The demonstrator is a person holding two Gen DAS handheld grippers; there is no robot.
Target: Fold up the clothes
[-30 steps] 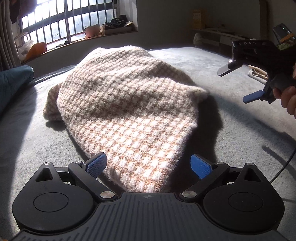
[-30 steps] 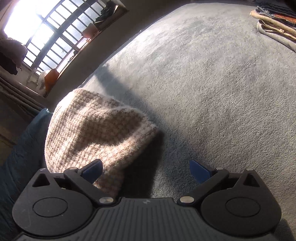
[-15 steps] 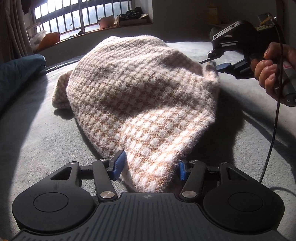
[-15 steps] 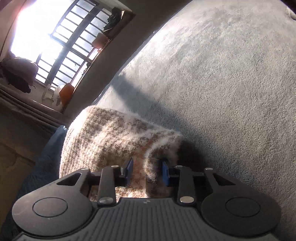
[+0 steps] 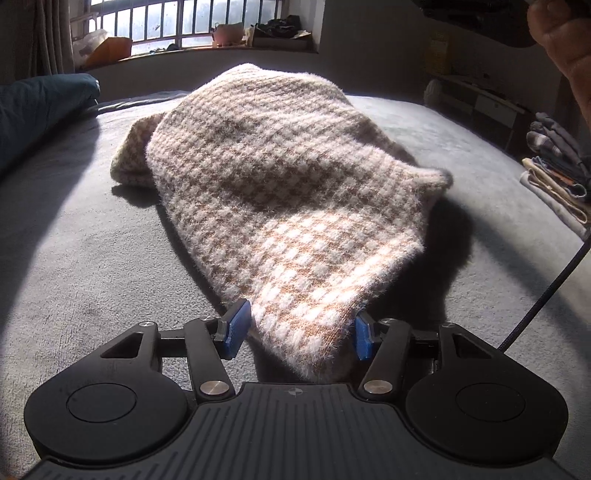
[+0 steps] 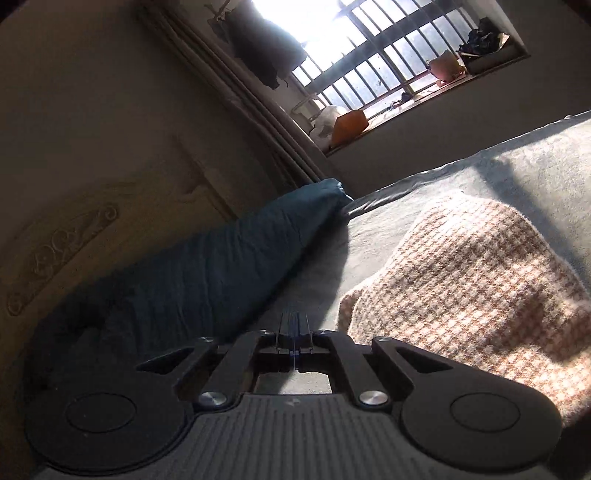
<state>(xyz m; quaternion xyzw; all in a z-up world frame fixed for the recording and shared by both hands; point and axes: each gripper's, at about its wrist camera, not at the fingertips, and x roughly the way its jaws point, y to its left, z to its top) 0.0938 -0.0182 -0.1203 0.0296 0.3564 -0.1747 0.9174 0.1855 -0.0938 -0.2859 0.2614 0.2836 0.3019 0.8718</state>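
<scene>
- We saw the sweater [image 5: 288, 206] lying in a loose heap on the grey bed [image 5: 92, 258], filling the middle of the left wrist view, its near corner reaching down to the lower centre.
- Our left tongs [image 5: 297, 330] were spread apart, one blue pad [image 5: 236, 328] on each side of that near corner; we could not tell whether the pads touched the knit.
- Our right tongs [image 6: 294, 347] were clenched, pads pressed flat together with no cloth between them, at the lower centre of the right wrist view.
- There the sweater [image 6: 480, 288] lay at the right, beside the tongs and apart from them.
- A blue pillow [image 6: 207, 266] lay to the left of the sweater.
- A stack of folded clothes [image 5: 557, 181] sat at the right edge of the left view.
- A barred window [image 5: 184, 18] ran along the top.
</scene>
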